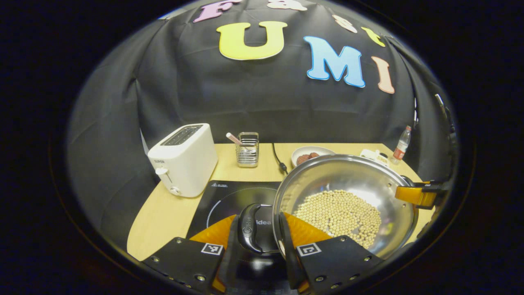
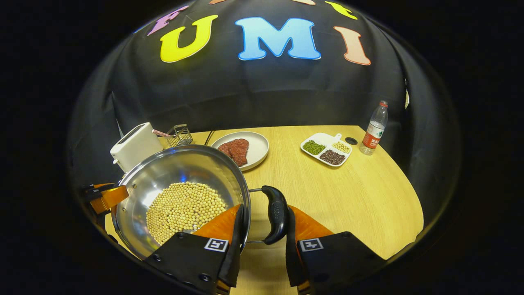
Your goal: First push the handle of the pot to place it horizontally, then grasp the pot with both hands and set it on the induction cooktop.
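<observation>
- Pot point(image 1: 348, 196) with soybeans point(image 1: 339, 216) was gripped at both side handles and appeared lifted, just right of the left tongs point(image 1: 266, 246); induction cooktop point(image 1: 229, 200) lay directly ahead below them.
- Placement on cooktop not yet done.
- Left tongs closed on left handle point(image 1: 250, 227); right tongs point(image 2: 262, 241) clamped right handle point(image 2: 277, 213).

We cannot see most of the cooktop point(image 1: 229, 196) behind the pot point(image 1: 348, 180), and the plate point(image 1: 309, 150) beyond is half hidden by the pot's rim; the bottle point(image 2: 373, 129) label is too small to read
</observation>
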The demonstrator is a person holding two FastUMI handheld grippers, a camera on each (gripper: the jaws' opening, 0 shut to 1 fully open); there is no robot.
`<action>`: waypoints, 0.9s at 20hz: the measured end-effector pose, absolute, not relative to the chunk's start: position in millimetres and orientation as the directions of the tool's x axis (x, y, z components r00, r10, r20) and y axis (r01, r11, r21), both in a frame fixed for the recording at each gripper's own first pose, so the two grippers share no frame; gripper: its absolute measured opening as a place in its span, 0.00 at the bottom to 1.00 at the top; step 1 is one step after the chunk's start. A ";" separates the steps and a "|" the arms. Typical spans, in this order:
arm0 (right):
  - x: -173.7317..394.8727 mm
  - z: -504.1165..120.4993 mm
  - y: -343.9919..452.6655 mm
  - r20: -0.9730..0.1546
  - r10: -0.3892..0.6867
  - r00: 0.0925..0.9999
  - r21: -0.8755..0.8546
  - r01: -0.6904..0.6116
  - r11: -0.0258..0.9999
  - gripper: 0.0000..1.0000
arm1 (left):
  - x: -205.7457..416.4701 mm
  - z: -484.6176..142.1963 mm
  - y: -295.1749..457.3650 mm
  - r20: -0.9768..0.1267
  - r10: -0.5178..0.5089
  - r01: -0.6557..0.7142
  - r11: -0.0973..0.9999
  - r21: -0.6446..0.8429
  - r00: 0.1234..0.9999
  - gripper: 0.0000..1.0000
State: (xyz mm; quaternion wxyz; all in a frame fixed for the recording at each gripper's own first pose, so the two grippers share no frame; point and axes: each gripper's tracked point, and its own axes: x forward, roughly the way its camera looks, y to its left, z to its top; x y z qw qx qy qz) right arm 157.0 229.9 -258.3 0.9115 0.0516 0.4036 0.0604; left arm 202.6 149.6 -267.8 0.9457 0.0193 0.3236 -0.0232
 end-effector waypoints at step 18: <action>166.3 -264.5 332.6 -0.735 0.174 0.655 0.160 -0.082 0.984 0.49 | 227.4 -282.7 258.9 -0.620 0.025 0.011 0.999 0.053 0.784 0.50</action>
